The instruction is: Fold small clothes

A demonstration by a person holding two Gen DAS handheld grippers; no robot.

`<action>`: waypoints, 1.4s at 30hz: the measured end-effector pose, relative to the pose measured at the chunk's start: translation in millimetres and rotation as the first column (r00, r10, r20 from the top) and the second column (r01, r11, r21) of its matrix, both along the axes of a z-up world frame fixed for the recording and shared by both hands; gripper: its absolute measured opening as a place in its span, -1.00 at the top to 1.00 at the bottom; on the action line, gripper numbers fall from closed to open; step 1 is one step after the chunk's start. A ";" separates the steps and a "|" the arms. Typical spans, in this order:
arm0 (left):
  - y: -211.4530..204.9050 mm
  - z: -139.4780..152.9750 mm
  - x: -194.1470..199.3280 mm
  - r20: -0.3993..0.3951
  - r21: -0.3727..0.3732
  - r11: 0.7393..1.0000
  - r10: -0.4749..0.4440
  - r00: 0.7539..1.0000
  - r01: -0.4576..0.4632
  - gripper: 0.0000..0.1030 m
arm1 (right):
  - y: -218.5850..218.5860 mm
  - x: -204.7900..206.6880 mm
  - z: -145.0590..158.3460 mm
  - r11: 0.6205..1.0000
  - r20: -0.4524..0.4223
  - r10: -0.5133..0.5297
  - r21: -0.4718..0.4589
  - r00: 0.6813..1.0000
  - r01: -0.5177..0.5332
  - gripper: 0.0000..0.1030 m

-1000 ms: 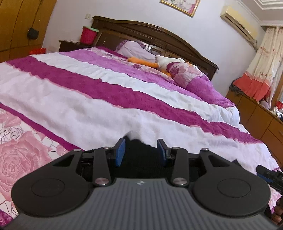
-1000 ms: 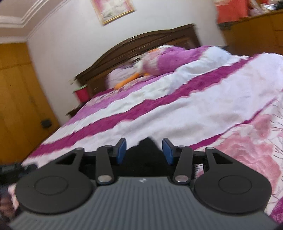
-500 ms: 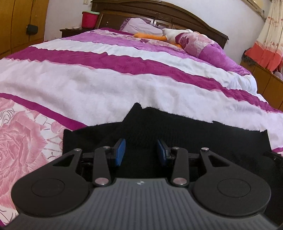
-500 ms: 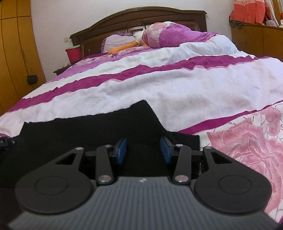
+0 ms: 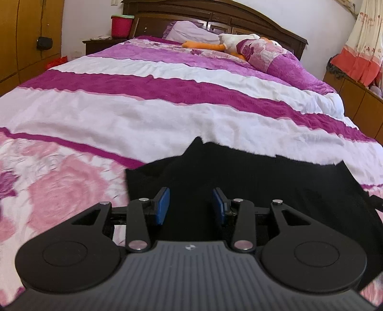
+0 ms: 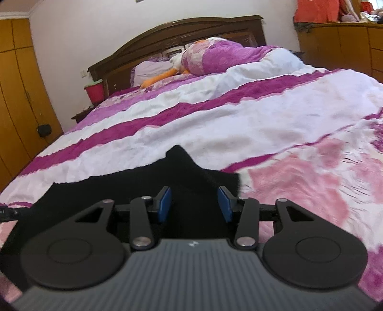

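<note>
A black garment (image 5: 258,181) lies spread across the near end of the bed; it also shows in the right wrist view (image 6: 124,189). My left gripper (image 5: 191,205) sits over its left part, blue pads apart, with black cloth between them and a pointed fold sticking up ahead. My right gripper (image 6: 195,203) sits over its right part in the same way, pads apart. Whether either pair of pads pinches the cloth cannot be told. The other gripper's tip shows at the right edge in the left wrist view (image 5: 377,203).
The bed has a purple, white and pink floral cover (image 5: 143,114). A rolled quilt (image 5: 275,59) and a plush duck (image 5: 225,43) lie by the dark headboard (image 5: 215,14). A red bin (image 5: 121,25) stands on the nightstand. Wooden wardrobes (image 6: 16,95) are on the left, a cabinet (image 6: 347,45) on the right.
Both grippers have come down toward the bed and the garment has spread out flat on the cover. The pads' spacing looks unchanged.
</note>
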State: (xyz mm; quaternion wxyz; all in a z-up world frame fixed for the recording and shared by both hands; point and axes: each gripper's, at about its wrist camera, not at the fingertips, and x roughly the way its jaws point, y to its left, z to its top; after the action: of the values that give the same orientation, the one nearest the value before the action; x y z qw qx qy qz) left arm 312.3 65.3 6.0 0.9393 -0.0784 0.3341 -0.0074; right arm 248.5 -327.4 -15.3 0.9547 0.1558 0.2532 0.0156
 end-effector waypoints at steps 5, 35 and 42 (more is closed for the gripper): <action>10.1 8.1 -35.5 -0.012 -0.020 1.000 0.008 1.000 -0.008 -0.07 | -17.5 -31.3 2.8 0.999 -0.014 -0.040 0.027 0.999 0.040 0.05; 9.1 -23.5 -74.8 -0.078 -0.045 0.998 0.030 0.997 -0.033 -0.38 | -7.0 -51.3 -41.0 0.944 -0.033 0.023 0.331 0.999 -0.011 -0.33; 10.2 -25.2 -72.4 -0.078 -0.046 0.999 0.023 0.997 -0.027 -0.41 | -6.3 -50.1 -50.9 0.949 0.013 0.008 0.315 1.000 -0.012 -0.26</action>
State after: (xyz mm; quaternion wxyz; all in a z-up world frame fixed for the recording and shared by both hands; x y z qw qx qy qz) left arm 239.8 75.4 -19.2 0.9235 -0.1047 0.3691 -0.0004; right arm 198.4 -333.7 -66.2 0.9189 0.3048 0.2427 0.0615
